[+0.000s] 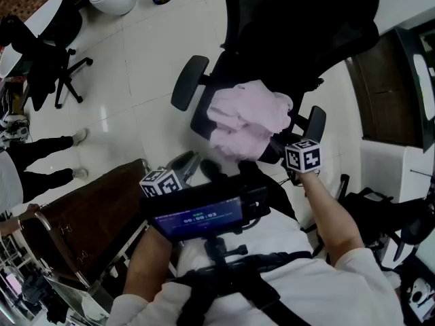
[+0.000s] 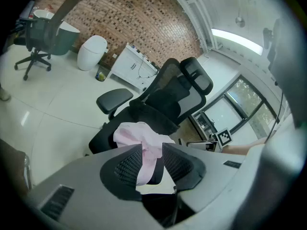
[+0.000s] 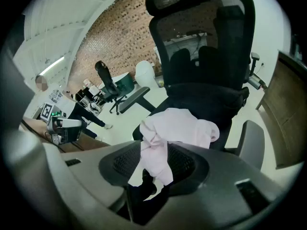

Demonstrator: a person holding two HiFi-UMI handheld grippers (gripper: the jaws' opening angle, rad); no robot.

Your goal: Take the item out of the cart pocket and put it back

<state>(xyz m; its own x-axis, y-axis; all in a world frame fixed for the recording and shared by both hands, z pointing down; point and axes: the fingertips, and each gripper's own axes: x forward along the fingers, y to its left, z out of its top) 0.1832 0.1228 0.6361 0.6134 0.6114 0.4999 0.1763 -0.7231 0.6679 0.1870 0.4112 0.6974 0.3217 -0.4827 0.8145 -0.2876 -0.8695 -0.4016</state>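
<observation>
The left gripper [image 2: 152, 151] and right gripper [image 3: 154, 153] each pinched the pink cloth [image 1: 248, 117] over the chair [image 1: 292, 39], where a thin hold might have slipped.

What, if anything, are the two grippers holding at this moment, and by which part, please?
Both hold the pink cloth above the chair: the left gripper pinches a hanging fold, the right gripper a bunched edge.

Two grippers are working here, the left gripper [image 2: 152, 153] and the right gripper [image 3: 156, 158], both pinching one pink cloth [image 1: 248, 119]. Two black office chairs are standing: the near chair [image 1: 299, 26] right ahead of the grippers, the far chair [image 1: 64, 66] well off beyond the left one. One brown cart [image 1: 88, 216] is sitting beside the left gripper, and two bystander's legs [image 1: 41, 145] are standing past it.
</observation>
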